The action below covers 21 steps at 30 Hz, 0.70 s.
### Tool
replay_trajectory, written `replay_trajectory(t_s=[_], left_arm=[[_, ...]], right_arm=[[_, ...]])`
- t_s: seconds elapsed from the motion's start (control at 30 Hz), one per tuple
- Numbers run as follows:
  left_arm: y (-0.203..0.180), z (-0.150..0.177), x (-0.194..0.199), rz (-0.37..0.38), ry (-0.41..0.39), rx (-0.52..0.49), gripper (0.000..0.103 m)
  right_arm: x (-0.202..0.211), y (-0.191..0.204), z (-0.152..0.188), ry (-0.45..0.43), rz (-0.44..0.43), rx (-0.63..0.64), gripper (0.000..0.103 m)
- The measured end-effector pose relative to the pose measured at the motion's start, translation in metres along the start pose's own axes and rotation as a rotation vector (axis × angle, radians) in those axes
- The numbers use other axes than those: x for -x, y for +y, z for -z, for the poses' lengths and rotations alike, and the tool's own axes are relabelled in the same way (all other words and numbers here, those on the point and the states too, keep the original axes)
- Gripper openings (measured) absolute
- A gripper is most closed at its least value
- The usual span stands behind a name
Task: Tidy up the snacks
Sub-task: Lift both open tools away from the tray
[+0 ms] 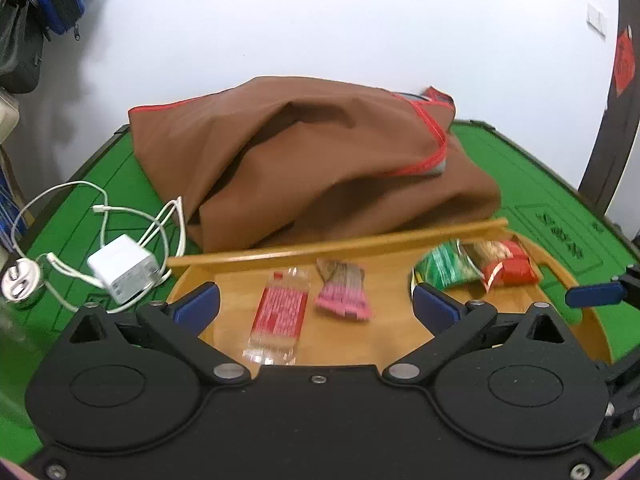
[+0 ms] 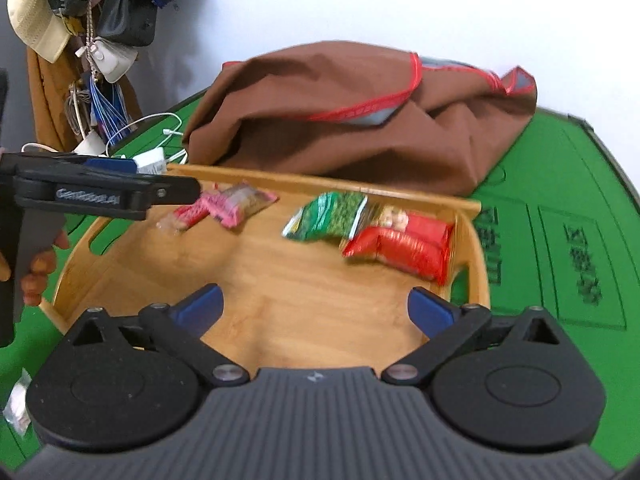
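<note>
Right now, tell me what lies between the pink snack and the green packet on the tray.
Only bare wood of the tray separates the pink snack from the green packet, seen in the right wrist view.

**Wood, cloth and shiny wrappers**

The tray [image 2: 280, 312] is pale wood with a smooth, lightly glossy finish and visible grain. Behind it lies a brown bag [image 1: 304, 160] of matt woven cloth, edged with red stitched tape. The table top [image 2: 560, 240] is covered in matt green felt-like cloth. The snack packets are glossy film: a green packet [image 2: 324, 216], a red packet [image 2: 404, 248], a pink packet [image 1: 344, 296] and a clear wrapper with red print [image 1: 280, 316]. The charger [image 1: 124, 268] is smooth white plastic with a rubbery white cable [image 1: 100, 208]. Both grippers are matt black plastic with blue pads [image 1: 198, 306] and small metal pins.
</note>
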State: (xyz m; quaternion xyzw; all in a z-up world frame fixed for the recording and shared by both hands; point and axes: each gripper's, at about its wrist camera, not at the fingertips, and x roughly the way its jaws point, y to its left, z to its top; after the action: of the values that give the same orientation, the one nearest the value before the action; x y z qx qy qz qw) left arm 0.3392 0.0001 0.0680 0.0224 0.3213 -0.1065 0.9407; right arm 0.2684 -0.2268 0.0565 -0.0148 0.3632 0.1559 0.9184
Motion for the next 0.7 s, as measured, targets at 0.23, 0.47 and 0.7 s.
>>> replay_trajectory(t_s=[0.23,0.47,0.7], left_arm=[[-0.011,0.017,0.035,0.020,0.008,-0.023,0.103],[-0.021,0.035,0.072,0.038,-0.018,-0.041,0.103],[-0.022,0.053,0.098,0.068,-0.026,-0.056,0.103]], right_arm=[[0.018,0.005,0.015,-0.001,0.012,-0.013,0.103],[0.043,0.013,0.035,-0.020,0.018,0.012,0.103],[0.063,0.022,0.059,-0.014,0.027,0.028,0.103]])
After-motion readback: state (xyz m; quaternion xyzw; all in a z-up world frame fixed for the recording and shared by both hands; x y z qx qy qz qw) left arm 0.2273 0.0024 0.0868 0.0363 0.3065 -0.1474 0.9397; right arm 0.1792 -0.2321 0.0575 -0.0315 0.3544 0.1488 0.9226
